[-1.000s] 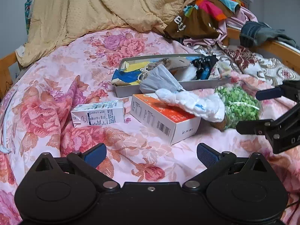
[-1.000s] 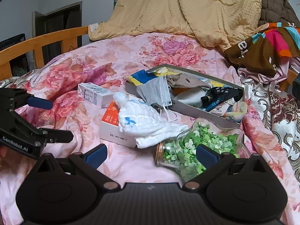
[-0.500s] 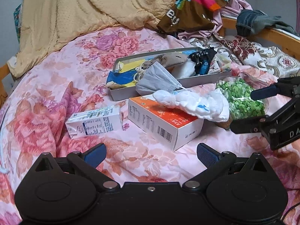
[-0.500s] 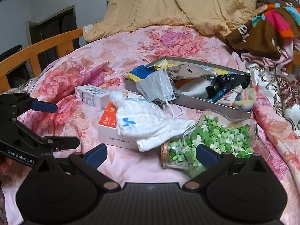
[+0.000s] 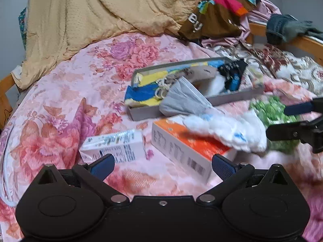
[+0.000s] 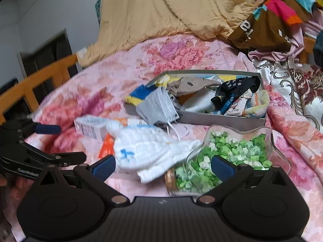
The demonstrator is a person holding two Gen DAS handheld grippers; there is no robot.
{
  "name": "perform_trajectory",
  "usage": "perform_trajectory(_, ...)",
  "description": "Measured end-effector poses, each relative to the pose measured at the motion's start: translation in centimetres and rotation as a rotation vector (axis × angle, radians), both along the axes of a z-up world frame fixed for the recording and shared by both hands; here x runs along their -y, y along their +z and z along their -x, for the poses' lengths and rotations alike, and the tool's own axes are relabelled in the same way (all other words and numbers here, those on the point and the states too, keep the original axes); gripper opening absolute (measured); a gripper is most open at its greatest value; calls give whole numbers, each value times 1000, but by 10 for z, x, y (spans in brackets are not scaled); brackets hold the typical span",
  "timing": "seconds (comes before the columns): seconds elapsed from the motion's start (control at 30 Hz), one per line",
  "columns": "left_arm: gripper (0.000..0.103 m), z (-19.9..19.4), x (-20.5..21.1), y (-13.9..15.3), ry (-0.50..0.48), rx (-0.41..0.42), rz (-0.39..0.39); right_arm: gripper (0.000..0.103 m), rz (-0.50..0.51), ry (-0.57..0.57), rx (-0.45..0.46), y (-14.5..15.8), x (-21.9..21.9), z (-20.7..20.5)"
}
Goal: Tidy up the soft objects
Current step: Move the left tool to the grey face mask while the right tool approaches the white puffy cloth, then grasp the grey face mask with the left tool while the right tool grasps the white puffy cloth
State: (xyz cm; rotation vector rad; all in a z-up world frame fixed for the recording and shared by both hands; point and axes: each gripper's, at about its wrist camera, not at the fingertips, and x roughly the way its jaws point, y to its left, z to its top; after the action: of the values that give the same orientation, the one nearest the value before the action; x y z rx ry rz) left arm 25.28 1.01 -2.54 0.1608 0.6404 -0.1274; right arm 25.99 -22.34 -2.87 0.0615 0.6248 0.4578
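Note:
A white knitted cloth [image 5: 228, 129] [image 6: 149, 151] lies draped over an orange and white box [image 5: 185, 149]. Behind it a grey tray [image 5: 232, 98] [image 6: 222, 119] holds several soft items, with a grey face mask [image 5: 181, 98] [image 6: 157, 106] hanging over its near wall. My left gripper [image 5: 162, 166] is open, low over the bedspread in front of the box. My right gripper [image 6: 163, 166] is open too, its fingers just short of the white cloth and a glass jar of green paper stars [image 6: 222, 157] [image 5: 272, 117].
A small white carton [image 5: 115, 145] [image 6: 90, 127] lies left of the orange box. A tan quilt [image 5: 101, 16] and a pile of clothes [image 5: 222, 10] fill the back of the bed. A wooden bed rail [image 6: 34, 84] runs along the left, another rail [image 5: 302, 42] at the right.
Both grippers have moved forward toward the white cloth and box, which now look larger and nearer. Both stay open. Nothing on the bed has been moved.

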Motion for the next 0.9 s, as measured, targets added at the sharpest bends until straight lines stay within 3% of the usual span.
perform_trajectory(0.13,102,-15,-1,9,23,21,37,103,-47,2,21,0,3,-7)
perform_trajectory(0.43,102,-61,3,22,66,43,188,103,-37,68,85,-9,-13,-19)
perform_trajectory(0.9,102,-137,11,-8,92,-87,356,98,-65,127,66,-27,-27,-44)
